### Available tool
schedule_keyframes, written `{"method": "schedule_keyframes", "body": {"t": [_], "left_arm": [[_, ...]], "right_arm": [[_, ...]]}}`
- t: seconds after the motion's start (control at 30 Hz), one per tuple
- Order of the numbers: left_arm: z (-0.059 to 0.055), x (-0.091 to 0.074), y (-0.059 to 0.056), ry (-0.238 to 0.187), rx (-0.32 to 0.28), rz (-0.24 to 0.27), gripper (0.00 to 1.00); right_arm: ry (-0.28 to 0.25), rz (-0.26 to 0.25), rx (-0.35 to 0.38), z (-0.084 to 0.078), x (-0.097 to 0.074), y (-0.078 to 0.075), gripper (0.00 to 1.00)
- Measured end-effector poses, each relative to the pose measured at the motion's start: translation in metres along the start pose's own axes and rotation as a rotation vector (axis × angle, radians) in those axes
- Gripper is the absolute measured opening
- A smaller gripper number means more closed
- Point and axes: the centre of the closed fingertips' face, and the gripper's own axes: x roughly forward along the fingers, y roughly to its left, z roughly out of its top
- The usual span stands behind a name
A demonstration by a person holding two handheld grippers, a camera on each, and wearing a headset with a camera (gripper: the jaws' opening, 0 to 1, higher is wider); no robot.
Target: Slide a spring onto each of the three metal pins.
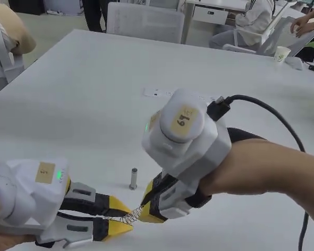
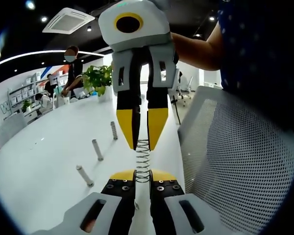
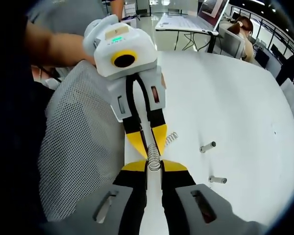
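Left gripper [image 1: 118,218], jaws pinched shut on one end of a spring [image 1: 130,215], meets the right gripper [image 1: 146,208], clamped just as tightly on the other end. The coil bridges the small gap between the two sets of yellow tips, at the near edge of the white table [image 1: 94,94]. The step likely goes best if one claw releases before the other turns the spring upright over the pin [image 1: 133,178] standing just beyond. A second spring [image 3: 171,137] lies loose nearby.

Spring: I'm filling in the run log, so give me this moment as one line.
left gripper: shut on spring | right gripper: shut on same spring | spring: held between both | metal pin: upright, bare
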Motion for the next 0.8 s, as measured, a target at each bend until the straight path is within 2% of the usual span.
{"method": "schedule_keyframes", "body": {"t": [0.13,0.53,0.8], "left_arm": [[0.0014,0.0002,-0.0001,-0.005,-0.014,-0.002,0.02],[0.0007,-0.0005,-0.0015,0.019,-0.031,-0.009,0.01],[0.0072,-0.0019,0.0004,-0.011,-0.047,-0.004,0.01]], "right_arm": [[-0.026,-0.002,-0.005,0.0075,-0.0012,0.0006,0.07],[-0.005,0.02,-0.012,0.0099,0.0025,0.0017,0.08],[-0.007,0.03,-0.004,0.0077,0.0075,0.0014,0.08]]}}
